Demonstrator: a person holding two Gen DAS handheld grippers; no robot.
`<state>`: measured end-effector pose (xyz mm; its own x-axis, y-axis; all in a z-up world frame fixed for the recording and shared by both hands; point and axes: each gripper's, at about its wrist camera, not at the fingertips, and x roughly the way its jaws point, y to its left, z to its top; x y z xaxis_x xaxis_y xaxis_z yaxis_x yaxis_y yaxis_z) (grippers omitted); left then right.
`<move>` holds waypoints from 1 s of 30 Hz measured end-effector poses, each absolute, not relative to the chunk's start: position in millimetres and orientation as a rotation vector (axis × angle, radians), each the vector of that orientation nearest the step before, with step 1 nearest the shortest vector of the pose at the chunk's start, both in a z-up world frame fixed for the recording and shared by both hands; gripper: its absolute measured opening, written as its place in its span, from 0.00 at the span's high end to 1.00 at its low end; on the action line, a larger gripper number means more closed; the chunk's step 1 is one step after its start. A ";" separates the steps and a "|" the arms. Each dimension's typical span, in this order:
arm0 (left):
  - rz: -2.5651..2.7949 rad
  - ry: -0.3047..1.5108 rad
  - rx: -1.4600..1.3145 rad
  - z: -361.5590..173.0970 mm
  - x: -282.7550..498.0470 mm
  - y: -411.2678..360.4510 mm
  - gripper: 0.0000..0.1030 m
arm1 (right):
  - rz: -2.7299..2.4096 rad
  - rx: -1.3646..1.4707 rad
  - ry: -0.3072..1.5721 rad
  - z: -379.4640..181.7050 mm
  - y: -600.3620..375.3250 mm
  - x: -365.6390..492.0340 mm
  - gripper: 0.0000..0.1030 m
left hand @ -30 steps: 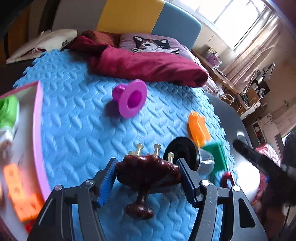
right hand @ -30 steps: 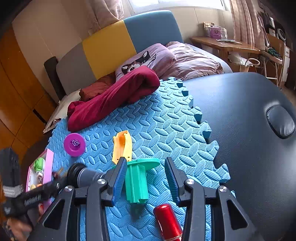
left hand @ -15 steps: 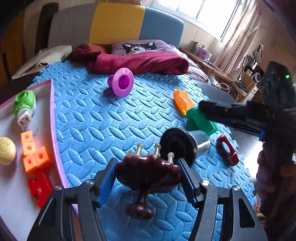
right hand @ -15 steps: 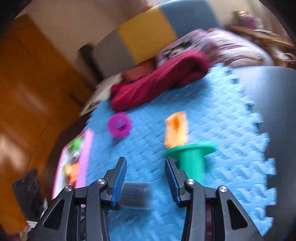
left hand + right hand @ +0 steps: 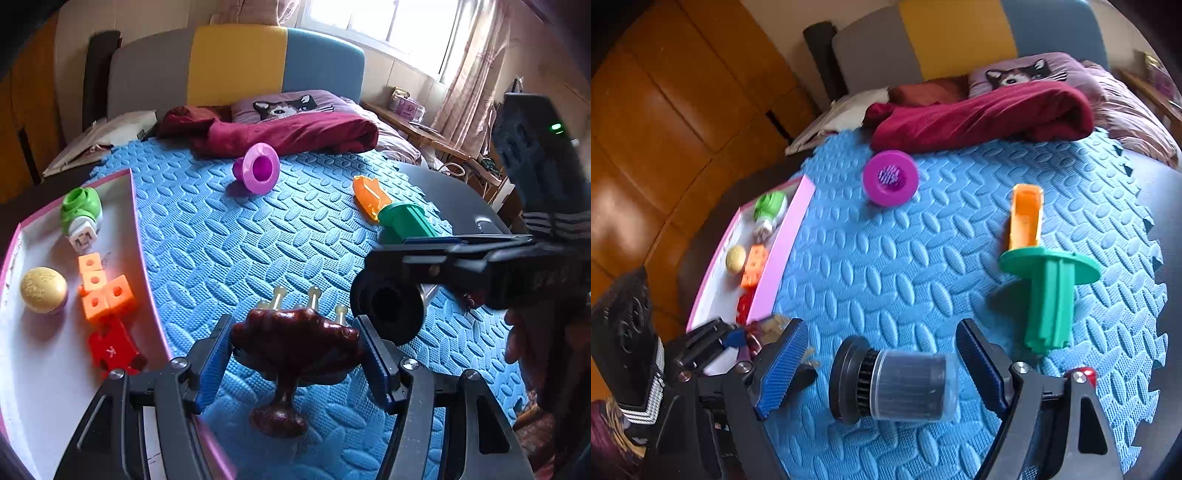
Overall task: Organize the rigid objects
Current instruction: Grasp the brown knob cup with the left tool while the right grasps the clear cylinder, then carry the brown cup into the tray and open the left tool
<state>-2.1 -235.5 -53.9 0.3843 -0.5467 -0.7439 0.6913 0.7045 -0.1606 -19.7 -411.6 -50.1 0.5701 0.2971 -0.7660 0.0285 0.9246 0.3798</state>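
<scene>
Rigid objects: some are sorted into the pink tray (image 5: 138, 206), more are left on the blue mat (image 5: 221, 240).

A dark brown massager (image 5: 295, 338) is clamped in the left gripper (image 5: 295, 363) beside the tray. The right gripper (image 5: 882, 367) is seen opening, a capped black brush (image 5: 894, 386) lying untouched between its jaws. A purple cup (image 5: 890, 178), an orange piece (image 5: 1026, 218) and a green plunger (image 5: 1049, 291) are yet to be collected.
</scene>
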 end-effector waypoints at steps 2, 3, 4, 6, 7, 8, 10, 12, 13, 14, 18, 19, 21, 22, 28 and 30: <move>-0.794 0.854 0.193 -51.2 -5.1 -232.6 0.37 | 0.159 0.343 0.990 -54.8 -408.3 -18.5 0.18; -0.791 0.851 0.193 -50.6 -6.1 -231.0 0.37 | 0.156 0.332 1.004 -57.2 -407.5 -18.6 0.18; -0.791 0.850 0.191 -50.1 -6.6 -229.5 0.37 | 0.151 0.320 1.020 -60.1 -406.3 -18.4 0.18; -0.786 0.845 0.189 -49.7 -6.9 -227.1 0.37 | 0.137 0.291 1.063 -67.9 -403.5 -16.1 0.18; -0.787 0.845 0.187 -49.7 -7.4 -226.1 0.37 | 0.129 0.275 1.088 -72.5 -402.1 -14.6 0.18; -0.789 0.846 0.185 -49.9 -7.9 -225.6 0.37 | 0.125 0.248 1.083 -73.3 -399.0 -14.6 0.18; -0.792 0.846 0.181 -49.3 -10.0 -224.3 0.37 | 0.110 0.202 1.076 -74.3 -394.2 -16.3 0.20; -0.795 0.845 0.172 -47.4 -11.5 -221.3 0.37 | 0.066 0.141 1.067 -74.6 -390.6 -17.0 0.30; -0.795 0.845 0.165 -46.0 -12.0 -219.2 0.37 | 0.061 0.130 1.065 -74.4 -389.7 -16.6 0.33; -0.796 0.842 0.153 -42.8 -12.3 -215.7 0.37 | 0.060 0.123 1.065 -74.5 -389.5 -16.4 0.33; -0.802 0.815 0.088 -24.6 -9.4 -195.3 0.37 | 0.048 0.102 1.057 -75.0 -387.3 -16.9 0.33; -0.792 0.810 0.056 -18.4 -5.1 -186.1 0.37 | 0.046 0.096 1.054 -74.3 -385.8 -16.9 0.33; -0.773 0.806 0.005 -10.8 4.3 -170.9 0.37 | 0.044 0.080 1.047 -74.6 -385.0 -17.2 0.33; -0.754 0.802 -0.021 -6.9 10.6 -162.2 0.37 | 0.042 0.069 1.045 -75.4 -383.0 -16.5 0.33; -0.589 0.786 -0.120 -0.7 52.0 -113.0 0.37 | 0.028 0.029 1.029 -76.4 -380.9 -18.6 0.32; -0.551 0.797 -0.139 -5.1 61.7 -100.3 0.37 | 0.022 0.034 1.026 -76.1 -382.6 -18.5 0.32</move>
